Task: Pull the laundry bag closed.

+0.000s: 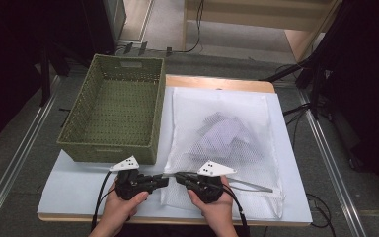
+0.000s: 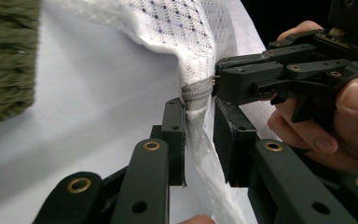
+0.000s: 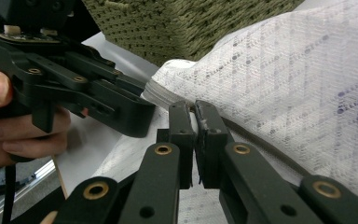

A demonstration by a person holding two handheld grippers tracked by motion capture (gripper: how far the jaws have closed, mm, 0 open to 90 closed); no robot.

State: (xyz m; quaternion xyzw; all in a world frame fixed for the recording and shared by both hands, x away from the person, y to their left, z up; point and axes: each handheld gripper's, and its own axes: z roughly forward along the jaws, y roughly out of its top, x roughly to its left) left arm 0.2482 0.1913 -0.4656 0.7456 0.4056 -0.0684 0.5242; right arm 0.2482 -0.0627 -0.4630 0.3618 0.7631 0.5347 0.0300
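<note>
A white mesh laundry bag [image 1: 190, 108] lies flat on the table with pale folded clothes [image 1: 224, 136] inside it. Both grippers meet at its near left corner. My left gripper [image 1: 165, 178] [image 2: 199, 107] has the bag's zipper end [image 2: 196, 91] and edge standing between its jaws, which are a little apart, so it reads as open. My right gripper [image 1: 177, 177] [image 3: 196, 109] is shut on the zipper pull at that same corner, its tips [image 2: 216, 79] right against the zipper end. The zipper [image 3: 247, 130] runs off to the right along the bag's near edge.
A green woven basket [image 1: 108, 150] stands empty at the left, its near wall just behind the left gripper. A pale sheet [image 1: 79, 182] covers the wooden table. Metal rails and cables run on the floor at both sides.
</note>
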